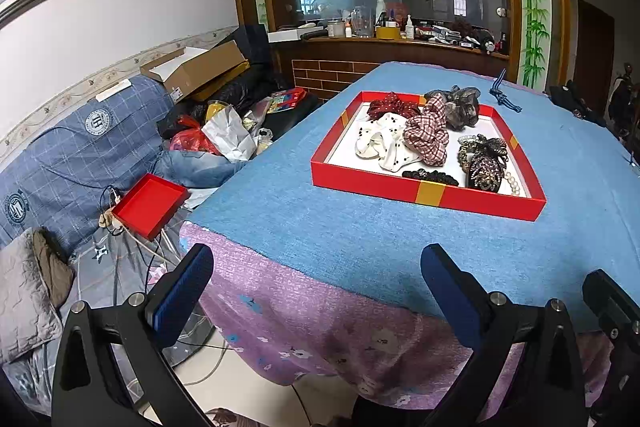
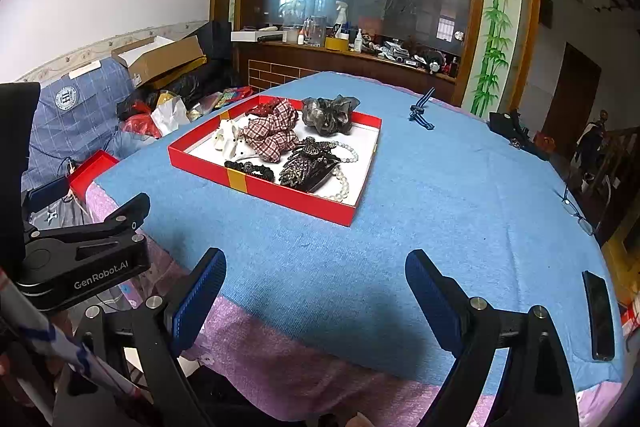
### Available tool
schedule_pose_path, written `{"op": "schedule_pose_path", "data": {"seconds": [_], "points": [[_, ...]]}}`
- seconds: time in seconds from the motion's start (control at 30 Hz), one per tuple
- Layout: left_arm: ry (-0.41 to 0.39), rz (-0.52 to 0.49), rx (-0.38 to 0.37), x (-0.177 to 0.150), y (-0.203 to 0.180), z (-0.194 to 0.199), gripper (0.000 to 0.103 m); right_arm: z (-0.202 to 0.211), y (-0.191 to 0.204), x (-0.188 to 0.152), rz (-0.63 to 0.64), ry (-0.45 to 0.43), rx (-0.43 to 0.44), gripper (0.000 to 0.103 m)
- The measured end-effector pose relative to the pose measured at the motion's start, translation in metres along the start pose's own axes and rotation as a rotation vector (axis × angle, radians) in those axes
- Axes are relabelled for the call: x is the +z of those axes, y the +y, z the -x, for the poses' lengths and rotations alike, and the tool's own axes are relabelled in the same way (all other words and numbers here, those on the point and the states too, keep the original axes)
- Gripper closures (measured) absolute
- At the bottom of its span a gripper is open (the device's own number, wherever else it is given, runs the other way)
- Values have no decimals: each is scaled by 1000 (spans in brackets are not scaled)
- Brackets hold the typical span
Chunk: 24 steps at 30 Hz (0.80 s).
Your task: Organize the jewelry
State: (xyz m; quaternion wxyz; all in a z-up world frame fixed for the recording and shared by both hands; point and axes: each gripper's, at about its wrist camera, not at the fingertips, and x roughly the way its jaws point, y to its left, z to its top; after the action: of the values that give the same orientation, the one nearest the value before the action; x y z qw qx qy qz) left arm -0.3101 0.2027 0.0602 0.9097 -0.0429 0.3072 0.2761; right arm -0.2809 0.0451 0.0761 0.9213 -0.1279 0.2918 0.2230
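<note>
A red tray (image 1: pixel 424 193) (image 2: pixel 256 183) sits on the blue cloth of the table. In it lie a white dotted scrunchie (image 1: pixel 384 143) (image 2: pixel 229 142), a red checked scrunchie (image 1: pixel 428 135) (image 2: pixel 272 135), a dark red one (image 1: pixel 390 105), a grey sheer one (image 1: pixel 460 103) (image 2: pixel 328 113), a beaded brooch (image 1: pixel 486 163) (image 2: pixel 306 163), a black hair tie (image 1: pixel 430 175) (image 2: pixel 250 167) and a pearl strand (image 1: pixel 512 183) (image 2: pixel 342 187). A striped blue bow (image 1: pixel 502 93) (image 2: pixel 422 111) lies on the cloth beyond the tray. My left gripper (image 1: pixel 316 291) (image 2: pixel 86 223) is open and empty at the table's near edge. My right gripper (image 2: pixel 316 291) is open and empty, right of the left one.
A black phone (image 2: pixel 599 315) lies near the table's right edge, glasses (image 2: pixel 578 213) further back. A pink flowered cloth (image 1: pixel 304 327) hangs over the near edge. A cluttered sofa with a red lid (image 1: pixel 150 205) is to the left. A wooden counter (image 1: pixel 400 47) stands behind.
</note>
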Motion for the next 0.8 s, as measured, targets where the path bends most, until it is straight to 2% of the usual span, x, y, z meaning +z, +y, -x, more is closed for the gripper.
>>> {"op": "schedule_pose_path", "data": {"seconds": [0.8], "points": [[17, -14, -5, -2, -2, -3, 0, -1, 2, -2, -1, 14, -1, 9]]}}
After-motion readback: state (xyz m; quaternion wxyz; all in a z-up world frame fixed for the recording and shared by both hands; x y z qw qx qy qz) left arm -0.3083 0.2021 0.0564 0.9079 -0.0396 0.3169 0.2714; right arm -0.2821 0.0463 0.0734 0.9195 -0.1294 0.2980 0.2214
